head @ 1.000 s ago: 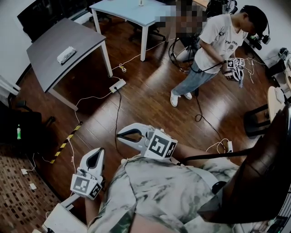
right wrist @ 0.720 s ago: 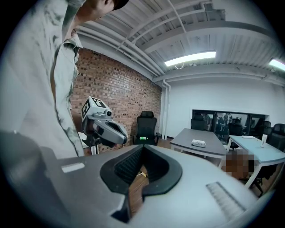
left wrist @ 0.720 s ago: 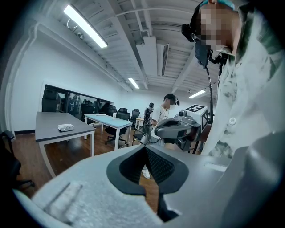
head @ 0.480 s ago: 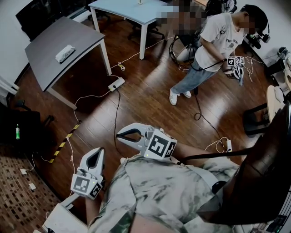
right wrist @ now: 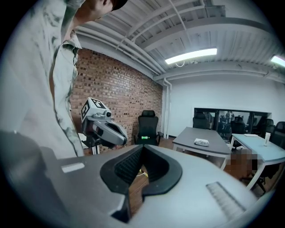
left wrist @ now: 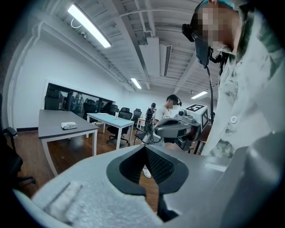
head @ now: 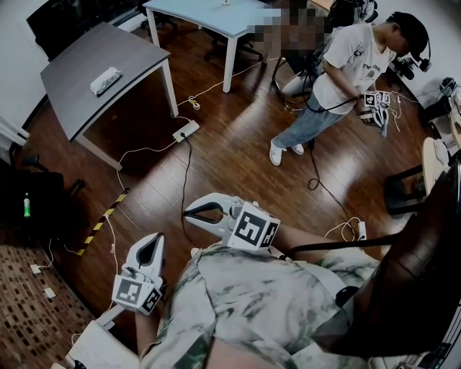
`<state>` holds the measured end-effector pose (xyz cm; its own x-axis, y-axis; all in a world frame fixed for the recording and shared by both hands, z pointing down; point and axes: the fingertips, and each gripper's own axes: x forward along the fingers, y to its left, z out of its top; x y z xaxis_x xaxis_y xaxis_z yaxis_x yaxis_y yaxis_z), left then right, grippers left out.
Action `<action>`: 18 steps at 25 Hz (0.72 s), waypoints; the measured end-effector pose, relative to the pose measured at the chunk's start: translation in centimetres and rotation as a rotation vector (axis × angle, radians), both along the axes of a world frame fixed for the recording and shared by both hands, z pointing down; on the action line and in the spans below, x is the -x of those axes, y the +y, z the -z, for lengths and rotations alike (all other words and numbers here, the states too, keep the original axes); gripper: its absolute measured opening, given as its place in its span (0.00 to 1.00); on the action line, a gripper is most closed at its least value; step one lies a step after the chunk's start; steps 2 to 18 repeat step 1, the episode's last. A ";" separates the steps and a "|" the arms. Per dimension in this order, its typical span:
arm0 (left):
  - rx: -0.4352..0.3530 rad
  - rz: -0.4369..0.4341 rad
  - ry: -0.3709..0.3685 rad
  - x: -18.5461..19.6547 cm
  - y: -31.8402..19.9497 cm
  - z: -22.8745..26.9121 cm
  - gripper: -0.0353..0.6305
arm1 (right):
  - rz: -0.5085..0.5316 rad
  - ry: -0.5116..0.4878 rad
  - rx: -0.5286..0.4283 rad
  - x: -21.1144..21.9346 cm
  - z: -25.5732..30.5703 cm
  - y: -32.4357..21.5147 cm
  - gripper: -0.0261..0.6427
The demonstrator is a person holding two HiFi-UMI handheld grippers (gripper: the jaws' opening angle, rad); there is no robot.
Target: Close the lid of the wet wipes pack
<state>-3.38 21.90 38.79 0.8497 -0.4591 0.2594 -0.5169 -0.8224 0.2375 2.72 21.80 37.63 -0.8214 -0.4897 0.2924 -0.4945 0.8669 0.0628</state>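
Head view looking steeply down at an office with a dark wooden floor. A grey table stands at upper left and a light blue table beyond it. A second person stands at upper right, with cables and a white power strip trailing across the floor between.

At the bottom is the wearer's patterned shirt, with both tools held close to the chest. The left gripper points up and away. The right gripper points leftward across the body. Each gripper's own view shows its jaws brought together at the tips with nothing between them, which looks like a carrying posture rather than a working one.

The wet wipes pack lies flat on the grey table, well apart from both grippers. It is too small to tell whether its lid is up or down. Either gripper would likely have to be carried over to the table to reach it.
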 end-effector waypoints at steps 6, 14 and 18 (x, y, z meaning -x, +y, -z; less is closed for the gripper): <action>0.000 0.001 0.001 0.3 -0.1 0.0 0.06 | 0.001 0.001 -0.001 0.2 0.0 -0.1 0.05; 0.000 0.001 0.001 0.3 -0.1 0.0 0.06 | 0.001 0.001 -0.001 0.2 0.0 -0.1 0.05; 0.000 0.001 0.001 0.3 -0.1 0.0 0.06 | 0.001 0.001 -0.001 0.2 0.0 -0.1 0.05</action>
